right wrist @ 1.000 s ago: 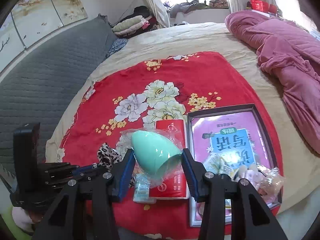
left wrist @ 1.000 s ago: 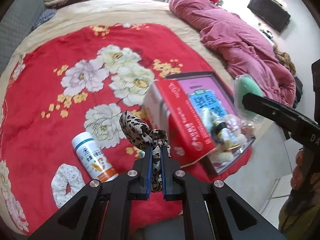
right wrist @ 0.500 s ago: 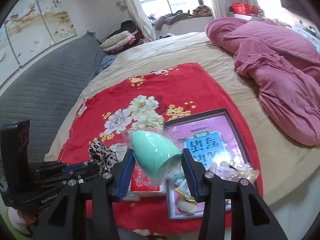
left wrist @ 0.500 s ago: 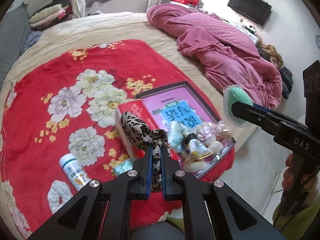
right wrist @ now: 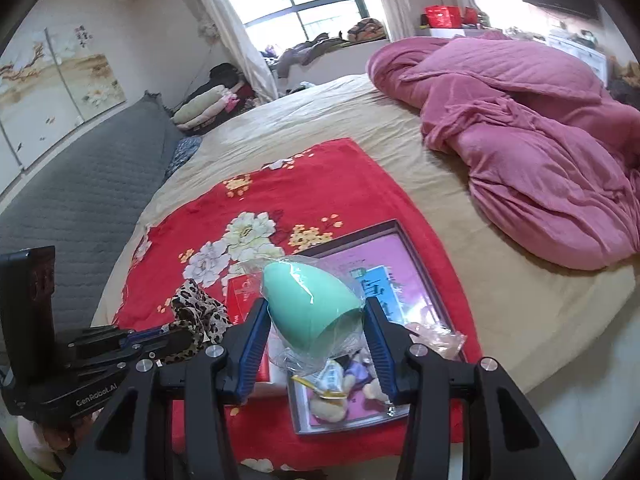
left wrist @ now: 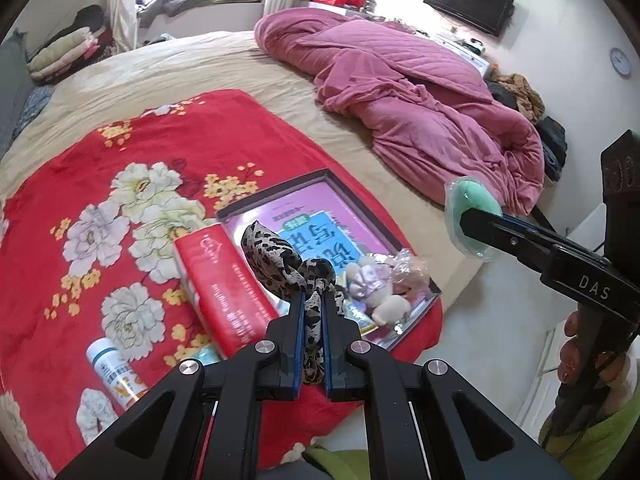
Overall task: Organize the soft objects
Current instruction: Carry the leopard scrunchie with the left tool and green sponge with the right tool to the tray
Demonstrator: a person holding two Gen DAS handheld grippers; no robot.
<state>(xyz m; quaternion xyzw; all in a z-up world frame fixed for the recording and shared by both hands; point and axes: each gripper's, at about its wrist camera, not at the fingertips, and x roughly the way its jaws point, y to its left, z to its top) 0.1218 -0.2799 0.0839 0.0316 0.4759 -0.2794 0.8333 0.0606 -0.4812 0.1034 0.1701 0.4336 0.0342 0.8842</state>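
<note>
A: L gripper (left wrist: pixel 311 308) – what do we have?

B: Jaws nearly closed, clamped on the leopard scrunchie (left wrist: pixel 280 256). The fabric runs down btwn the blue pads and loops up past the tips, off the bed.

A: And just beyond it?

B: Below and ahead of the tips we see the tray (left wrist: pixel 280 196), a shallow dark-rimmed box w/ a pink and blue printed sheet inside. Its near-right corner holds a pile of soft bits (left wrist: pixel 376 284): pale puffs, a crinkly clear bag. Touching the tray's left side is a red box (left wrist: pixel 224 288). Further left and nearer us, a white bottle (left wrist: pixel 114 372) lies on its side, w/ a white scrunchie (left wrist: pixel 94 416) just beside it, at our lower left.

A: R gripper (right wrist: pixel 316 320)?

B: Jaws held wide, one on each side of the green sponge (right wrist: pixel 310 304), an egg shape in a clear plastic bag. Both pads press on it, so we have it gripped, pointed end fwd. From the L cam it sits well off to the right, out past the bed edge, over the floor.

A: Under it?

B: Directly below the R tips is the tray's near end w/ the soft pile; the red box is below-left. The L gripper w/ the leopard scrunchie is off to our left, apart from the sponge.

A: Farther out?

B: All of it lies on a red floral blanket (right wrist: pixel 320 176) over the bed; beyond and to the right, a bunched pink quilt (right wrist: pixel 532 140).
</note>
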